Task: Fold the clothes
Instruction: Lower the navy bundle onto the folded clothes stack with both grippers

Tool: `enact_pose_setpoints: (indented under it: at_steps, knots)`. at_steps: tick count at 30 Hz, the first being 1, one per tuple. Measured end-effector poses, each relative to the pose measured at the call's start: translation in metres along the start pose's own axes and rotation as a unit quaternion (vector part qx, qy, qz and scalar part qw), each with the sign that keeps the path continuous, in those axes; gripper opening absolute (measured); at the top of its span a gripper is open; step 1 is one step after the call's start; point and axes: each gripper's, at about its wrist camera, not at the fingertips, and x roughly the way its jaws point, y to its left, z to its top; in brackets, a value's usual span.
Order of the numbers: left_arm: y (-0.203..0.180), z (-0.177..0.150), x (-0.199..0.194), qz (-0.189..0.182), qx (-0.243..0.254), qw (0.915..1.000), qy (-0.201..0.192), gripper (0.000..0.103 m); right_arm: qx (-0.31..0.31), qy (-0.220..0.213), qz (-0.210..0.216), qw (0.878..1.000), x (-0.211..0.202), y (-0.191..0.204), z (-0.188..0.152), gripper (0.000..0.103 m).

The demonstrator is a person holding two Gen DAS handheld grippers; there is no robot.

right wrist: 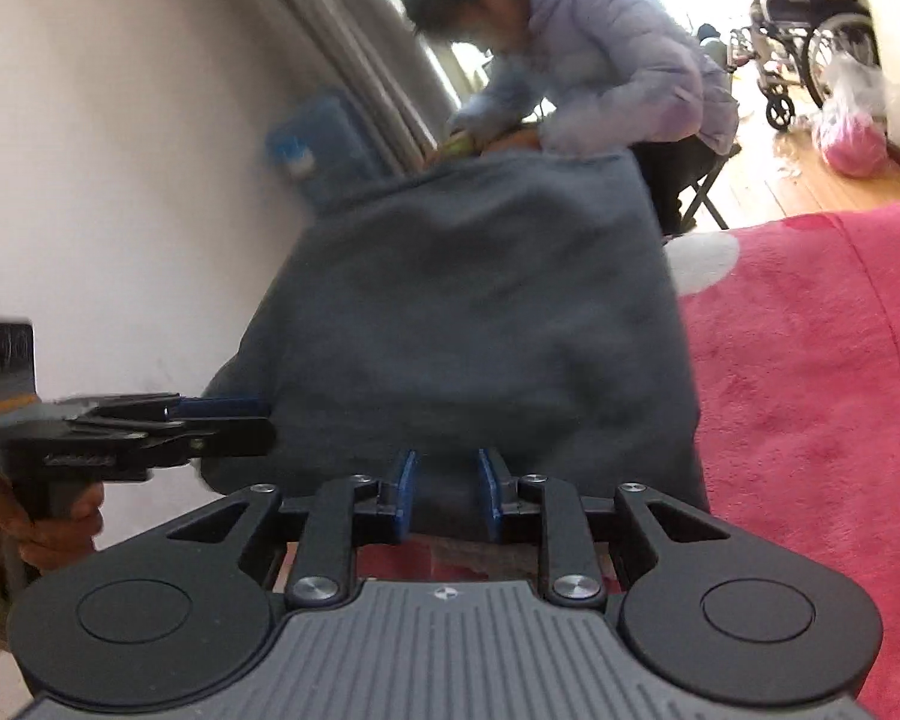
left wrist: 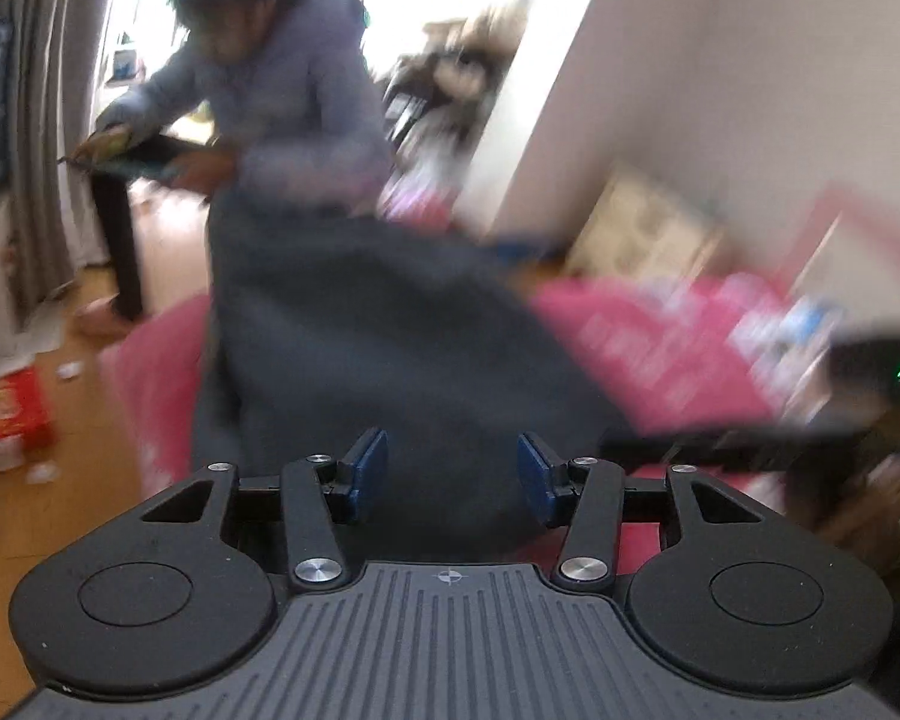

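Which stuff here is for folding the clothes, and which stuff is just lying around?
For the folding:
- dark grey garment
- left tongs, open
- right tongs, open
- pink blanket under it

Just lying about:
- wheelchair
- pink bag
- red box
- blue container
- person in a lilac jacket

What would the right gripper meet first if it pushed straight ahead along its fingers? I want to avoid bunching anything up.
Most likely the dark grey garment: it fills the view just ahead of the right gripper, whose fingers stand apart. The cloth seems to reach between them already, though blur leaves contact unclear.
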Motion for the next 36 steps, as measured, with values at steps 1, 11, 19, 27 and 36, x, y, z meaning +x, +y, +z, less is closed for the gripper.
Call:
enact_pose_setpoints:
  at_steps: [1,11,19,27,36]
  knots:
    - [0.004,-0.003,0.003,0.009,-0.01,0.9999,0.009,0.041,-0.011,0.002,-0.002,1.0,0.001,0.005,-0.001,0.025]
    - [0.048,-0.016,-0.054,0.028,-0.134,0.988,-0.072,0.048,-0.05,-0.029,0.05,0.997,0.003,0.028,0.026,0.028]
    - [0.106,-0.039,-0.059,0.031,-0.289,0.9519,-0.097,0.046,-0.19,0.014,0.084,0.978,0.049,0.109,0.033,0.048]
    - [0.123,-0.05,-0.037,-0.052,-0.356,0.9289,-0.088,0.041,-0.212,0.05,0.054,0.975,0.089,0.146,0.031,0.044]
    - [0.13,-0.058,-0.036,-0.069,-0.364,0.9227,-0.106,0.041,-0.209,0.065,0.006,0.976,0.099,0.148,0.022,0.004]
